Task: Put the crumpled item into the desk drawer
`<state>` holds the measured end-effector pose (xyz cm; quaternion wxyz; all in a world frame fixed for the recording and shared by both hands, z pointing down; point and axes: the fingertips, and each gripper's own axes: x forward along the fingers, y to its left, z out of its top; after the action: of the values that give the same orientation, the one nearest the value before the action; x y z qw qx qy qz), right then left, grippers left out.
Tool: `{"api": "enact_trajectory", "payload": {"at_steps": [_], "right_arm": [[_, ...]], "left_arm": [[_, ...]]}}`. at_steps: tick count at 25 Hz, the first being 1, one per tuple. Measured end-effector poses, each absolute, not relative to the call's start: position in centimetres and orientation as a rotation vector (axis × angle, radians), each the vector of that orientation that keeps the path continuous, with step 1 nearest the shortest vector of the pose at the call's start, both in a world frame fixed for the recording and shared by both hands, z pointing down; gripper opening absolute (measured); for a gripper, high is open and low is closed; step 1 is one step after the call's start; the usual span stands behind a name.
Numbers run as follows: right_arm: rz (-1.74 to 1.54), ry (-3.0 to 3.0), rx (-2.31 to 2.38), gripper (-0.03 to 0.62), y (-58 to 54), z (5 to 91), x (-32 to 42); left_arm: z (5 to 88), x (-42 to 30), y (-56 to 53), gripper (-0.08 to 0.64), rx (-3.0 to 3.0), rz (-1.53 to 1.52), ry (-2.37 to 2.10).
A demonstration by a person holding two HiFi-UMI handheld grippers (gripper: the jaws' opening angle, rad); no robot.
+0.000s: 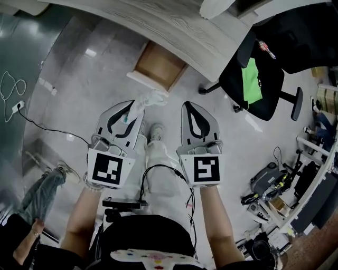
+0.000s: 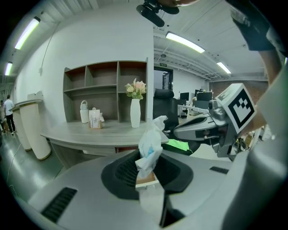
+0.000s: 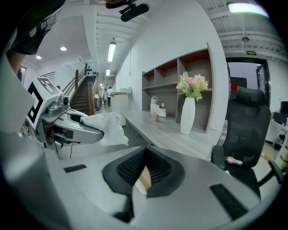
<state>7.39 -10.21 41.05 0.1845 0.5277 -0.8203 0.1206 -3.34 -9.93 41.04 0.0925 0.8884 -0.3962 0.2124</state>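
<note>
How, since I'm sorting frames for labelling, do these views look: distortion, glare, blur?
Head view: wide-angle lens bends the desk edge into a curve, soft glare patches on the floor. Left gripper view: dark rounded corners, ceiling lights blown out, the crumpled item close and slightly soft. Right gripper view: same dark corners, a bright ceiling light, vase sharp.

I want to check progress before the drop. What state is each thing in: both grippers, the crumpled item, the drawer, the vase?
left gripper: shut on the crumpled tissue.
crumpled tissue: pinched between the left jaws, sticking out past their tips.
right gripper: shut, empty.
desk drawer: pulled open, no tissue inside.
vase: upright on the desk, flowers in it.
</note>
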Motion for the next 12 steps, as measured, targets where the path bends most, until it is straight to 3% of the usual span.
{"api": "enact_trajectory", "payload": {"at_steps": [12], "right_arm": [[0.382,-2.285,1.451,0.003,-12.0,47.0,6.3]], "left_arm": [[46.8,-3.5,-12.7,0.086,2.621,0.648,-1.152]]}}
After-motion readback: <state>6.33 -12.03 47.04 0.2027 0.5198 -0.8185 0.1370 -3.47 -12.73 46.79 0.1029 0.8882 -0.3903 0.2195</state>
